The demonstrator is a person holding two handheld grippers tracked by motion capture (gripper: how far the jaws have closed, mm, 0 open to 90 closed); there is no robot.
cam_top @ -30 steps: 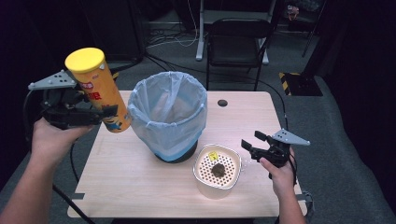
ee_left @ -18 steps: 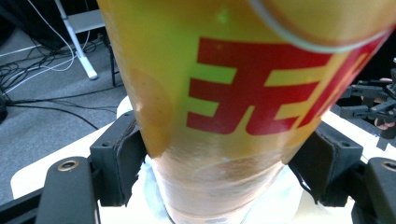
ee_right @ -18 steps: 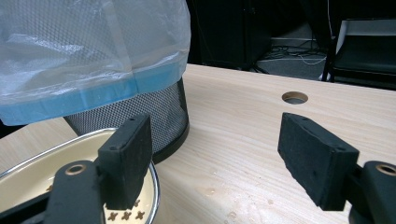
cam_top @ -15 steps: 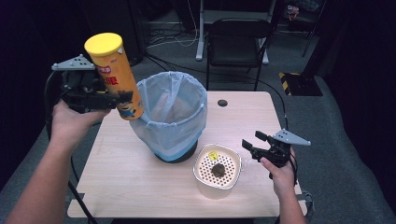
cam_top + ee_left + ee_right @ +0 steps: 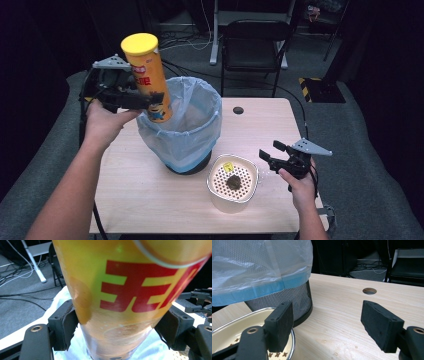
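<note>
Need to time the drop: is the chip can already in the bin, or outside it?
Outside it. The left gripper holds the chip can tilted, its base above the lined bin's near rim.

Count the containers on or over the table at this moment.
3: a yellow chip can gripped by the left gripper over the bin's rim; a bag-lined mesh bin mid-table; a white perforated-lid box beside the open right gripper.
</note>
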